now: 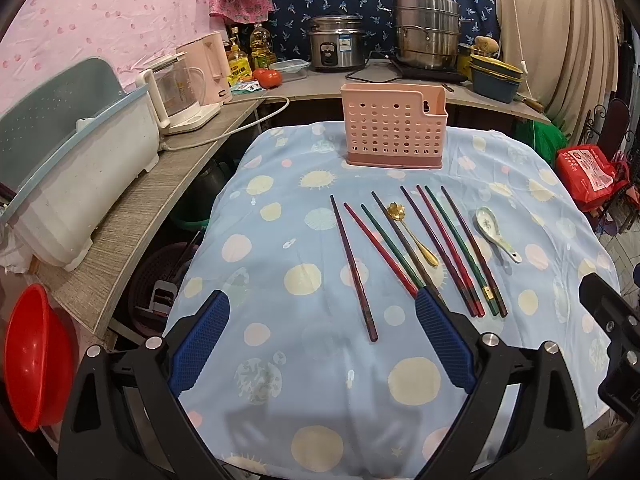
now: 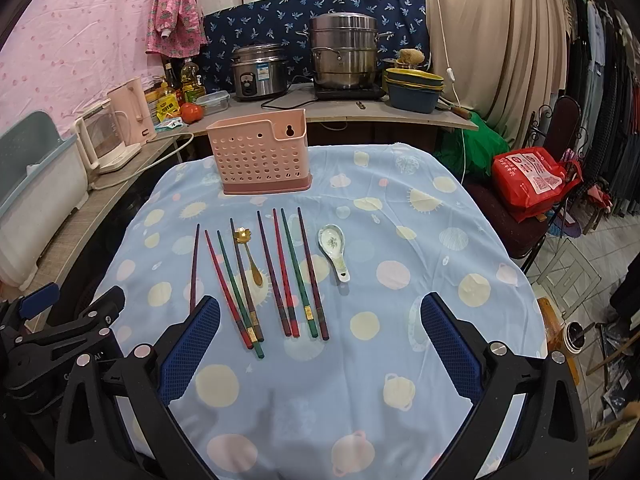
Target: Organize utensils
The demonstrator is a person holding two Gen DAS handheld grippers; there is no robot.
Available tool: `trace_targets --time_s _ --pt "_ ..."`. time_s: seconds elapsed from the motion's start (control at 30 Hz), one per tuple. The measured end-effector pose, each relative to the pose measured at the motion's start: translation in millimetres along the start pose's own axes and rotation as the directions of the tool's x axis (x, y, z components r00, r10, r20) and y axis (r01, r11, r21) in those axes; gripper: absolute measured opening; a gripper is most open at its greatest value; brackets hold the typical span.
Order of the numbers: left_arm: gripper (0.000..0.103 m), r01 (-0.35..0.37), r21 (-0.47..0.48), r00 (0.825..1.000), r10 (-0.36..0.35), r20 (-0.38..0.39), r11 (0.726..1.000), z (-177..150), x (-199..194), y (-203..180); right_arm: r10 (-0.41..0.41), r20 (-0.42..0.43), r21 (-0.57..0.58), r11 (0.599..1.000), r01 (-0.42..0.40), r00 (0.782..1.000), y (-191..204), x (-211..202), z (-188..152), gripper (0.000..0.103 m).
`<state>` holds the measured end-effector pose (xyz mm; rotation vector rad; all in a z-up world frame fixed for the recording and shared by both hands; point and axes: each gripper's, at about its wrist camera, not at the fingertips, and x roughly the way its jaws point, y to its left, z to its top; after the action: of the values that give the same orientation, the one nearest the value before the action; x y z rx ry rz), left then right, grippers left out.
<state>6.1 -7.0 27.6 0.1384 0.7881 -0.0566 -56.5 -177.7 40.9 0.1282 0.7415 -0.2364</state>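
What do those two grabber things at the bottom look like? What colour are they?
Each hand-held gripper, left and right, has two long fingers covered in bumpy blue rubber pads. The frames behind them are glossy black plastic with cut-out slots, joined by round silver bolts. No cables or sleeves show.

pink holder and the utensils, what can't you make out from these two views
- Pink holder inside: hidden by its own front wall in both views, so contents and dividers are unknown.
- Chopsticks near ends: in the left wrist view, the left tool finger covers three ends.
- Gold band markings: too small.
- Ceramic spoon pattern: blurred.
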Motion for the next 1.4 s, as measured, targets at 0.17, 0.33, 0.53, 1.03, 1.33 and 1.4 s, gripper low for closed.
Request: trace_targets --time_s 0.17,0.33,0.53,1.03,1.33,1.4 --pt "0.090 0.007 0.003 1.000 -0.007 -0.006 1.000 2 3 1 0.001 0.001 0.001 1.000 -0.001 1.000 1 0 0 0.096" --pt "0.090 0.002 -0.004 1.000 -0.002 -0.022 1.000 1 10 5 -0.008 -0.005 0.010 1.000 0.008 1.000 -4 3 1 0.096" --pt "0.090 -0.016 -0.030 0.997 0.014 -0.072 0.999 -3 31 15 -0.039 -0.040 0.044 0.998 0.040 0.998 -26 23 5 0.096" --pt "0.090 0.017 -0.086 0.980 -0.033 -0.195 0.996 -19 98 22 -0.055 -0.127 0.068 0.996 0.064 0.990 -47 73 -7 0.096" --pt "0.078 0.083 -0.061 0.964 -0.095 -0.247 0.995 -26 132 3 -0.046 -0.158 0.051 0.997 0.055 0.986 -40 90 -8 0.096" --pt "0.073 0.087 -0.060 0.959 -0.100 -0.267 0.994 -29 139 2 -0.045 -0.164 0.047 0.998 0.053 0.985 -38 93 -8 0.096"
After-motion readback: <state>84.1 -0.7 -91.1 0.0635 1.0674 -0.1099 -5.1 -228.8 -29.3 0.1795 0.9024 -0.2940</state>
